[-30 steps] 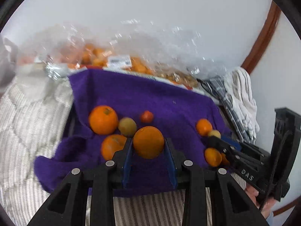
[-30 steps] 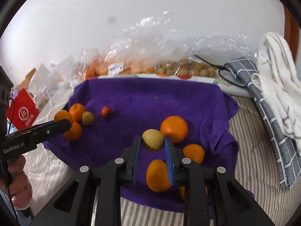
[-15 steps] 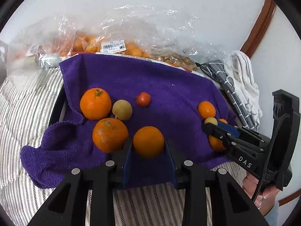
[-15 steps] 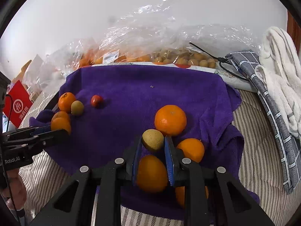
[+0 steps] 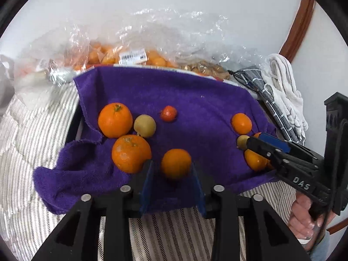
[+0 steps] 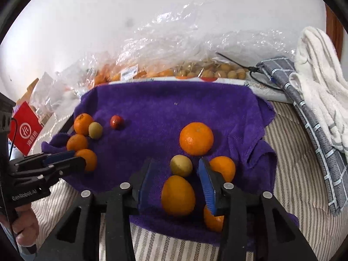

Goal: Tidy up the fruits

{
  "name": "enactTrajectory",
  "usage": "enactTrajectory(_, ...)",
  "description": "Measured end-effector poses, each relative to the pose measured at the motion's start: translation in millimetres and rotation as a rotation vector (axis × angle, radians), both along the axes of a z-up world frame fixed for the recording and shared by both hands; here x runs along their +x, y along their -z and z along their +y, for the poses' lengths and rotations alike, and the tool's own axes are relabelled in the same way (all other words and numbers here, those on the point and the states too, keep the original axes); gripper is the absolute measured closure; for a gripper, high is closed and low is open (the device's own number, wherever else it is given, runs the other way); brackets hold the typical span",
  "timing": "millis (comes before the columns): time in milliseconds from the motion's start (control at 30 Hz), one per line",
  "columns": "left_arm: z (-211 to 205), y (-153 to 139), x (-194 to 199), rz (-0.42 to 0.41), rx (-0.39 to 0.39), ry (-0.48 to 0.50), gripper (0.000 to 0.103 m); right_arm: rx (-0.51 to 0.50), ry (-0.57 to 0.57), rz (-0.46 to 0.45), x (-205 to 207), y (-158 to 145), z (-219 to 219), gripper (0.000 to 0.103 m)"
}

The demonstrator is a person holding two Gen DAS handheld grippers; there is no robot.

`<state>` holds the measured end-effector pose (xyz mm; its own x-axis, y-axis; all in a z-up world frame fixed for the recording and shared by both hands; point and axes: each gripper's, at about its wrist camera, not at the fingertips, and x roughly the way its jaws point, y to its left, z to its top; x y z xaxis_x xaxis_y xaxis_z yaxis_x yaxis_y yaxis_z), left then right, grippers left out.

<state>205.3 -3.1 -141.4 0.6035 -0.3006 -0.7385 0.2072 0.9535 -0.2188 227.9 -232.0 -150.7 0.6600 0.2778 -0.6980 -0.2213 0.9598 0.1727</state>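
Towel (image 6: 174, 113) centre lies free — fruit clusters (image 6: 83, 139) crowd both sides.

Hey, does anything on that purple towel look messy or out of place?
The towel is rumpled, its near-left corner bunched and folded over. One orange has a pale, scuffed patch on top. Nothing looks spilled.

On the purple towel (image 6: 195, 108) lie seven oranges (image 6: 196, 138), two yellow-green fruits (image 6: 181, 165) and one small red fruit (image 6: 116, 121). Two grippers (image 6: 176, 187) are in view.
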Motion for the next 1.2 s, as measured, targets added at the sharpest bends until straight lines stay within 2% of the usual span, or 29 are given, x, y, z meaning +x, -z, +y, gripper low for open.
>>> enactTrajectory(33,-0.1,-4.1,-2.6,-0.017,0.006,-0.004,0.059,0.009,0.000,-0.007,-2.7,-3.5,-0.9,0.058)
enactTrajectory(100,1.1,-13.7,-9.5,-0.034,0.015,-0.020,0.057,0.019,0.015,-0.016,-10.3,-13.2,-2.8,0.053)
enactTrajectory(233,5.8,-37.7,-36.4,-0.084,0.009,-0.035,0.050,-0.007,0.057,-0.034,-39.1,-37.0,-6.7,0.053)
enactTrajectory(367,9.2,-66.3,-72.2,-0.186,0.081,-0.091,0.046,-0.053,0.119,-0.073,-74.7,-62.1,-9.0,0.048)
enactTrajectory(500,13.6,-92.8,-110.0,-0.269,0.130,-0.141,0.034,-0.003,0.132,-0.074,-109.8,-82.9,-12.1,0.047)
enactTrajectory(567,16.5,-101.5,-124.1,-0.280,0.136,-0.144,0.031,-0.009,0.150,-0.084,-130.1,-93.1,-12.0,0.023)
enactTrajectory(667,22.1,-114.4,-146.9,-0.293,0.131,-0.156,0.029,-0.055,0.170,-0.153,-161.8,-107.6,-6.4,0.015)
enactTrajectory(767,27.2,-128.0,-173.9,-0.330,0.144,-0.183,0.023,-0.087,0.178,-0.194,-189.6,-119.8,-2.9,0.007)
enactTrajectory(900,27.6,-137.8,-202.9,-0.362,0.163,-0.203,0.021,-0.110,0.202,-0.220,-217.6,-132.4,-4.9,0.005)
enactTrajectory(1000,26.1,-142.3,-217.9,-0.382,0.172,-0.211,0.020,-0.079,0.210,-0.221,-231.5,-138.5,-11.2,0.005)
enactTrajectory(1200,16.6,-145.9,-227.6,-0.395,0.186,-0.206,0.020,-0.060,0.229,-0.228,-249.0,-144.3,-23.7,0.004)
